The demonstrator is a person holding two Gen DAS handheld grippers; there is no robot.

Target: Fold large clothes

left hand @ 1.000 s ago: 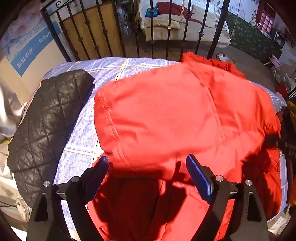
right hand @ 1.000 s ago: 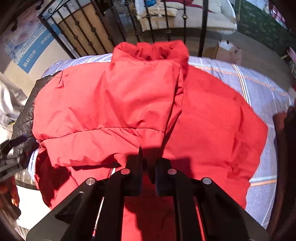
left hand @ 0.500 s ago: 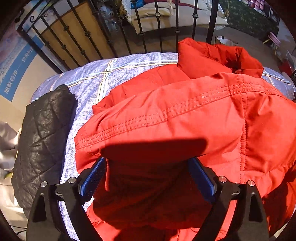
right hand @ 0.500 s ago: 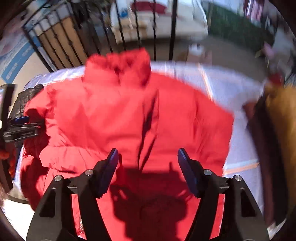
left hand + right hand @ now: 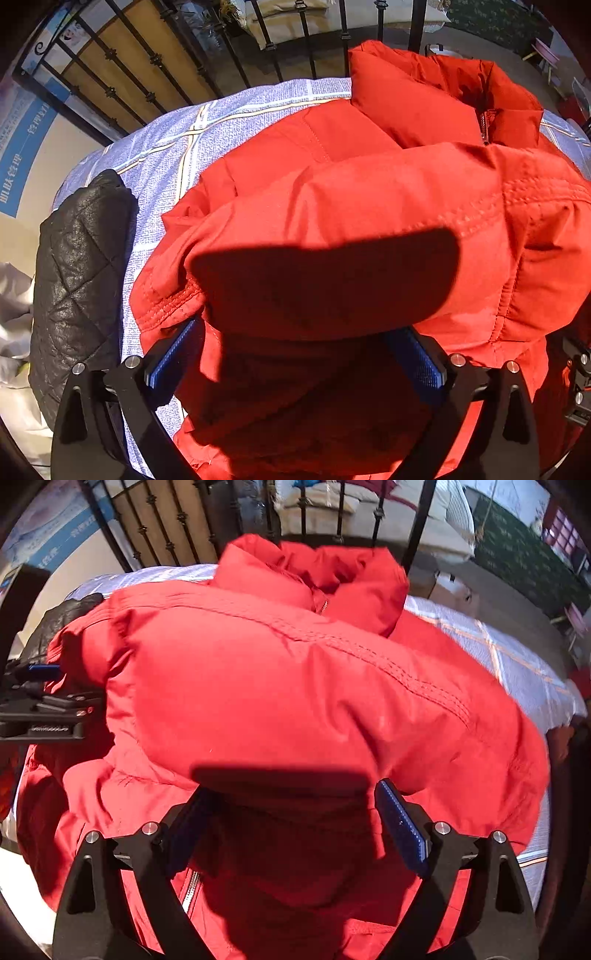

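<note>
A puffy red jacket [image 5: 369, 192] lies folded over itself on the bed, its collar [image 5: 424, 96] at the far end. In the left wrist view my left gripper [image 5: 295, 354] points steeply down at the folded bulk. Its jaws are opening wide, and red fabric lies loose between the blue pads [image 5: 170, 354]. In the right wrist view the red jacket [image 5: 277, 686] fills the frame. My right gripper [image 5: 295, 823] hangs over its near edge. Its jaws are opening too, with fabric between them but not pinched. My left gripper [image 5: 40, 694] shows at the left edge there.
A black quilted jacket [image 5: 77, 288] lies on the left part of the bed. The lilac checked sheet [image 5: 177, 155] shows bare at the far left and far right [image 5: 517, 664]. A black iron railing [image 5: 229, 44] stands behind the bed's far end.
My right gripper was shut on the red fabric and has let go, jaws now wide. Both grippers sank closer to the jacket, whose stitched edge now lies folded toward the collar.
</note>
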